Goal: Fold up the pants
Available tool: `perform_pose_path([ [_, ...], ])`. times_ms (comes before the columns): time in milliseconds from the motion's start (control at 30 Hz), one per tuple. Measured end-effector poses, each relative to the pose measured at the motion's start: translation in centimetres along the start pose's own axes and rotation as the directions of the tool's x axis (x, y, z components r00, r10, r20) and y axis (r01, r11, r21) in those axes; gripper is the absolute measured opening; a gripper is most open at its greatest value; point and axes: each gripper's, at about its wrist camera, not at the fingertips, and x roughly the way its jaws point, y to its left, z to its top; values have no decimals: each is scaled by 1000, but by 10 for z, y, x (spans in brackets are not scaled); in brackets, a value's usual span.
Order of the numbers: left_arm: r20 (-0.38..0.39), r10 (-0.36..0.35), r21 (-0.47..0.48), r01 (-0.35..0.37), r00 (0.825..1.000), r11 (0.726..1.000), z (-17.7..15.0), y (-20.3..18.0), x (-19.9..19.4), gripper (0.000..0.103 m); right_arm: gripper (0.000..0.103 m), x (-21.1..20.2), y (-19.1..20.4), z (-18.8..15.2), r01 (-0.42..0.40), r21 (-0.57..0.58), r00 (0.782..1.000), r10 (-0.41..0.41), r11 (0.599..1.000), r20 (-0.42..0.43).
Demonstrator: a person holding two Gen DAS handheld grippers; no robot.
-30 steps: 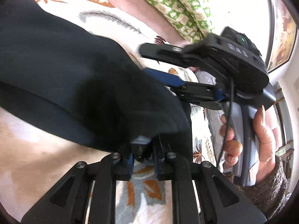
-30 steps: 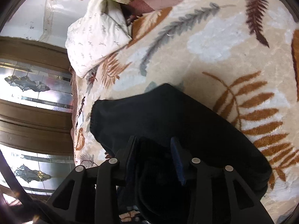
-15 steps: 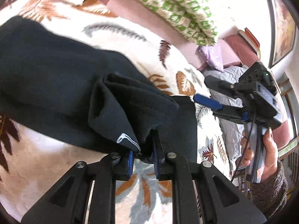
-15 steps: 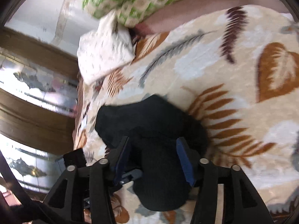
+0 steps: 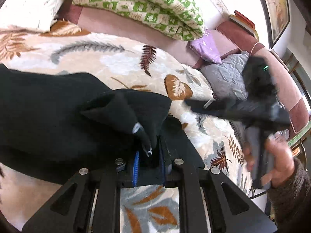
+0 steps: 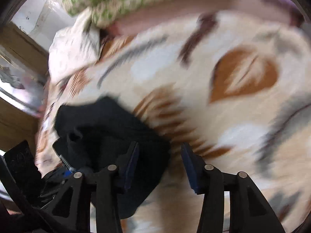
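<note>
Leaf-print blanket (image 5: pixel 124 62), green-checked quilt (image 5: pixel 147 5), purple pillow (image 5: pixel 206 46).

No words, brand names or numbers can be read in either view; a small white mark on the black pants (image 5: pixel 136 129) in the left wrist view is too blurred to make out

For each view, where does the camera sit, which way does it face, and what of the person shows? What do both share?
Left wrist: on the left tool, facing down across the bed; its jaws are shut on the pants; the right tool and the hand gripping it show at right.
Right wrist: on the right tool, facing down, blurred; jaws closing, with the pants edge between them, unpinched.
Shared: pants, leaf blanket, green quilt.
</note>
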Motion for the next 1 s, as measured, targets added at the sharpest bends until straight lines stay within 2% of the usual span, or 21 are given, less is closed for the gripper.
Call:
perform_pose_path([
  [33,-1,-5,-9,5,1000,1000,-1,2,1,13,67,-6,-1,4,-63,15,998,63,998,18],
  [67,-2,-12,-17,12,1000,1000,-3,4,1,13,70,-6,-2,8,-159,40,987,159,987,-3],
  [133,-6,-26,-33,26,1000,999,-5,9,0,13,70,4,6,14,-282,64,956,286,957,-61],
  [300,-13,-53,-62,52,998,997,-10,16,-3,13,70,44,42,21,-361,52,908,363,931,-210],
  [400,-16,-62,-74,61,998,995,-13,19,-3,13,68,63,70,18,-365,-10,888,345,931,-304],
  [467,-14,-74,-94,72,997,993,-15,22,-3,13,60,71,83,15,-345,-62,889,305,937,-342],
  [533,-13,-76,-101,75,997,992,-17,23,-4,13,16,80,97,12,-326,-120,887,259,938,-383],
  [567,-12,-78,-104,77,997,992,-16,23,-4,13,14,82,100,10,-335,-136,881,259,932,-397],
  [667,0,-95,-104,94,996,990,-12,20,-5,13,11,76,102,10,-315,-159,899,240,936,-366],
  [800,6,-140,-76,140,990,987,-3,3,0,13,10,52,81,17,-290,-121,929,248,949,-276],
  [967,5,-184,-7,184,983,983,14,-25,14,13,10,10,55,26,-228,-96,966,212,969,-146],
  [1000,-2,-181,-16,181,984,983,17,-24,17,13,10,3,53,28,-213,-96,972,201,972,-121],
])
